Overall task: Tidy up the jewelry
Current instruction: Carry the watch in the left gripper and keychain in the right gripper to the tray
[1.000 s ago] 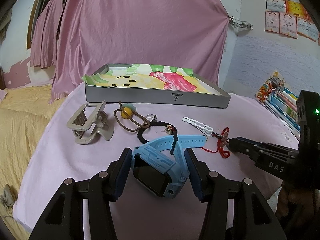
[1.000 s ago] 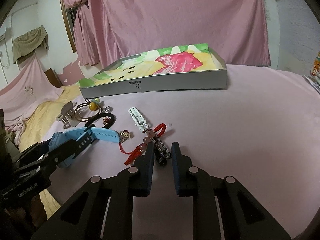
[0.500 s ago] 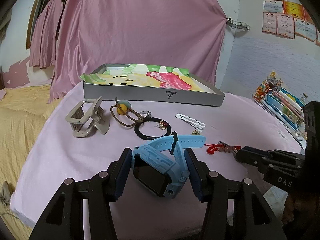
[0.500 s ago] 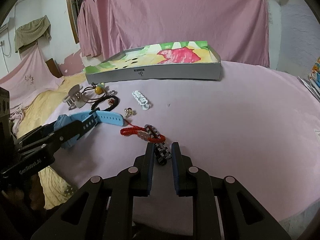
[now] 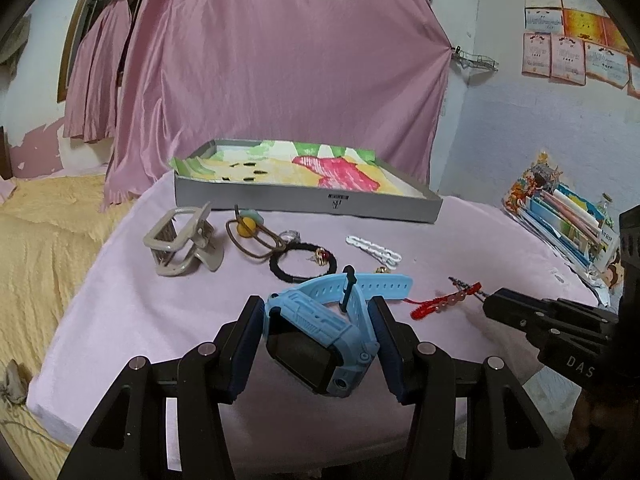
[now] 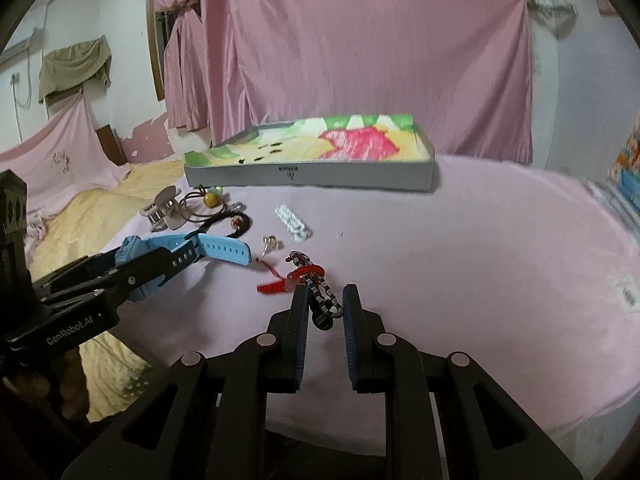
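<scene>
My left gripper (image 5: 318,310) is shut on a blue watch (image 5: 320,336) and holds it above the pink table; it also shows in the right wrist view (image 6: 160,258). My right gripper (image 6: 325,300) is shut on a black-and-white chain bracelet (image 6: 322,300), with a red cord bracelet (image 6: 288,282) tangled on it. The red cord bracelet (image 5: 444,302) also hangs by the right gripper's tip in the left wrist view. A grey tray (image 5: 308,202) lined with a colourful picture stands at the back of the table.
On the table lie a beige hair claw (image 5: 180,240), a brown hair tie with a yellow bead (image 5: 248,232), a black hair tie (image 5: 302,262), a white clip (image 5: 372,250), a ring (image 5: 290,235) and a small gold earring (image 6: 272,242). Books (image 5: 560,216) are stacked at right.
Both grippers have lifted and pulled back from the table with their loads. The chain and red cord bracelets came off the cloth with the right gripper.
</scene>
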The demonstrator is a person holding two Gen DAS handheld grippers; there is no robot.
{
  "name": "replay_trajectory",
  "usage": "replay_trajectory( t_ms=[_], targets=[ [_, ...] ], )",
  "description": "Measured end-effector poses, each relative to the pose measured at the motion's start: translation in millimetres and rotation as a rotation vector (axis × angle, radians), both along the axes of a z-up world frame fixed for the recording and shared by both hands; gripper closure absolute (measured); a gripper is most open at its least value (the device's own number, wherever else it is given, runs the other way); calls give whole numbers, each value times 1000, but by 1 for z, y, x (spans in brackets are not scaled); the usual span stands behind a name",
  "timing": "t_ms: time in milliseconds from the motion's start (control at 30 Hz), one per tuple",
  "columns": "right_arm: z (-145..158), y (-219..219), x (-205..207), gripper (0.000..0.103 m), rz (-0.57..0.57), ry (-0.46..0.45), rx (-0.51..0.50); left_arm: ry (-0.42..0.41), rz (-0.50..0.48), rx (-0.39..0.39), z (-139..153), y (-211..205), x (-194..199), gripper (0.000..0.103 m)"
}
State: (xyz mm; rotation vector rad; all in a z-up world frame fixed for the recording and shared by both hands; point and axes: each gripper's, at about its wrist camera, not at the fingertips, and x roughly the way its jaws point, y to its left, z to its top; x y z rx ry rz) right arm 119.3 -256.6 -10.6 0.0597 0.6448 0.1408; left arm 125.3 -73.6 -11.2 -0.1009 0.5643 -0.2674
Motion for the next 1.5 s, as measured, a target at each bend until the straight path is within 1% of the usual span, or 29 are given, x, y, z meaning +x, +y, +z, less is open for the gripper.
replay_trajectory(
  t_ms=[267, 467, 633, 667, 767, 833, 1033, 1167, 1267, 1333, 1467, 1500],
  targets=[
    [14, 2, 5, 88, 22, -32, -34, -23, 11, -2, 10, 4, 3, 52],
    [22, 8, 19, 88, 58, -48, -56, -36, 31, -8, 16, 10, 10, 52],
    [25, 23, 34, 88, 151, -15, -166, -41, 37, -6, 21, 13, 20, 52],
    [24, 26, 37, 88, 181, 2, -216, -42, 36, -6, 21, 14, 21, 52],
    [21, 29, 40, 88, 230, 45, -298, -40, 36, -11, 21, 15, 26, 52],
    [20, 30, 40, 88, 242, 68, -322, -35, 36, -16, 19, 16, 28, 52],
    [20, 23, 31, 88, 221, 105, -369, -23, 27, -29, 15, 16, 31, 52],
    [20, 16, 25, 88, 176, 108, -407, -21, 18, -35, 15, 15, 30, 52],
    [23, 13, 21, 88, 138, 85, -463, -21, 20, -37, 15, 16, 29, 52],
    [25, 13, 22, 88, 122, 70, -521, -22, 23, -37, 15, 16, 29, 52],
    [30, 15, 25, 88, 140, 61, -593, -21, 28, -40, 14, 16, 28, 52],
    [32, 17, 25, 88, 152, 52, -627, -19, 30, -41, 14, 17, 29, 52]
  ],
)
